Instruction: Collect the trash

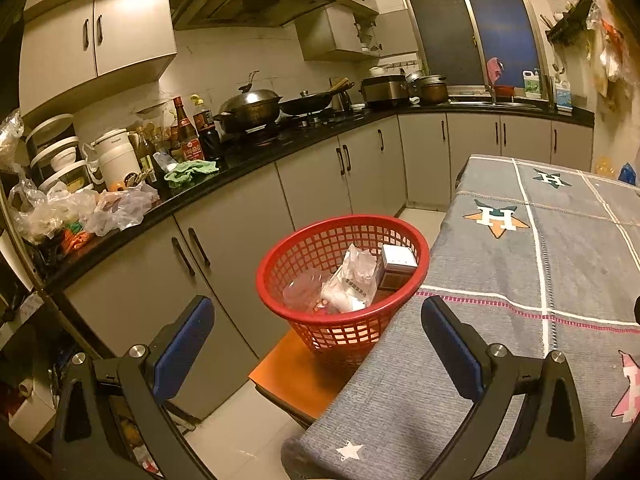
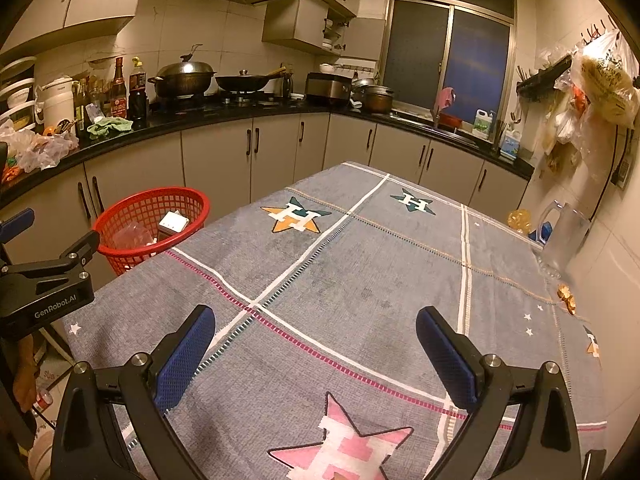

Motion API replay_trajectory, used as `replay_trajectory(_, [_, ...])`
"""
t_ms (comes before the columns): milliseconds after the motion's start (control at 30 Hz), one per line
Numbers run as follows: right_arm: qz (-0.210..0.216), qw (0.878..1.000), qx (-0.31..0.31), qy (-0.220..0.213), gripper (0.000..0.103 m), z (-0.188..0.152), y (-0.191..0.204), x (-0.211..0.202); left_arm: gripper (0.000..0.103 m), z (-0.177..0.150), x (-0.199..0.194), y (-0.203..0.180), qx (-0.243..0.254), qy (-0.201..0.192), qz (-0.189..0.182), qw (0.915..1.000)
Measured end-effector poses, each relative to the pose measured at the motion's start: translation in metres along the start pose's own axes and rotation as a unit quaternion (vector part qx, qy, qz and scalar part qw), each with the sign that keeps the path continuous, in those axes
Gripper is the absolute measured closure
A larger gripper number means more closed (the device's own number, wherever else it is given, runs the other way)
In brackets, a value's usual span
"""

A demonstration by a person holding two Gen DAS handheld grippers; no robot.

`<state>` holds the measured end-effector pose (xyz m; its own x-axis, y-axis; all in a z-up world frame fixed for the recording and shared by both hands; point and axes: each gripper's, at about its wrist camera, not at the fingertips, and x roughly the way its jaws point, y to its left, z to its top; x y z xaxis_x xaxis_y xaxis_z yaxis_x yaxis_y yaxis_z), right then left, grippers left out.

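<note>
A basket [image 1: 343, 276] stands on a stool [image 1: 298, 374] just left of the cloth-covered surface [image 2: 360, 280], holding a box [image 1: 396, 266] and 2 wrappers [image 1: 352, 280]. Far behind runs the kitchen counter [image 2: 224, 120] (pots on it). A jug [image 2: 564, 236] stands at the surface's right edge.

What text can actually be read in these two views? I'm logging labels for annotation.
"GenRobot.AI": on the black body of the left gripper, right wrist view.
"H": on the star patches of the tablecloth.
Print on the plastic bag and box in the red basket: too small to read.
Sauce bottle labels and detergent jug: blurred.
</note>
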<state>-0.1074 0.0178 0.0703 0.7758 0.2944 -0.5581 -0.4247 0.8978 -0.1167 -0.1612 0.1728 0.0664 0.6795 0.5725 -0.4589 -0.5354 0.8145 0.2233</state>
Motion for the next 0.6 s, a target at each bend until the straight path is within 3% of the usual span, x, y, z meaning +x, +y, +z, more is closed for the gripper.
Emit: replay_trajectory(600, [0.001, 1.000, 0.002, 0.003, 0.001, -0.0017, -0.0010, 0.0030, 0.000, -0.0007, 0.0016, -0.0017, 0.004, 0.002, -0.004, 1.0000])
